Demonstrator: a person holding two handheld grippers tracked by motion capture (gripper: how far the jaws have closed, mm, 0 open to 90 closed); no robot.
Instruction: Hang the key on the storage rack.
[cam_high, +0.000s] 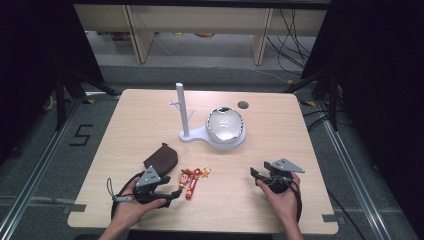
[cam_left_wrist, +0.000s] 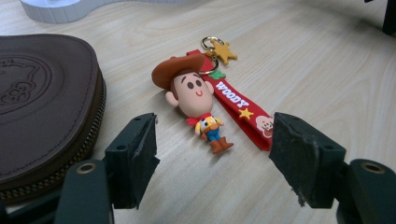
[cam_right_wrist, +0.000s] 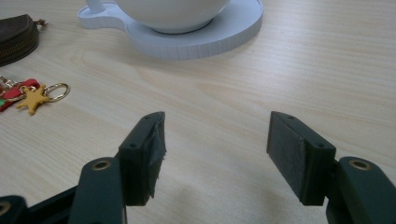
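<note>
Both grippers' jaws wide, empty; left gripper (cam_left_wrist: 212, 156) before cowboy keychain (cam_left_wrist: 198, 100), feet toward it, hat away.

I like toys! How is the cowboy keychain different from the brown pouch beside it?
The cowboy figure keychain is small and colourful, with a red strap; the brown zipped leather pouch is bigger, plain and embossed. The keychain lies ahead of the open left tongs; the pouch sits off to their side. Both lie flat on the wooden table.

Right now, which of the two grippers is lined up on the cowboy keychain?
The left gripper: its open jaws frame the cowboy keychain beside the brown pouch. The right gripper, also open, faces bare table.
</note>
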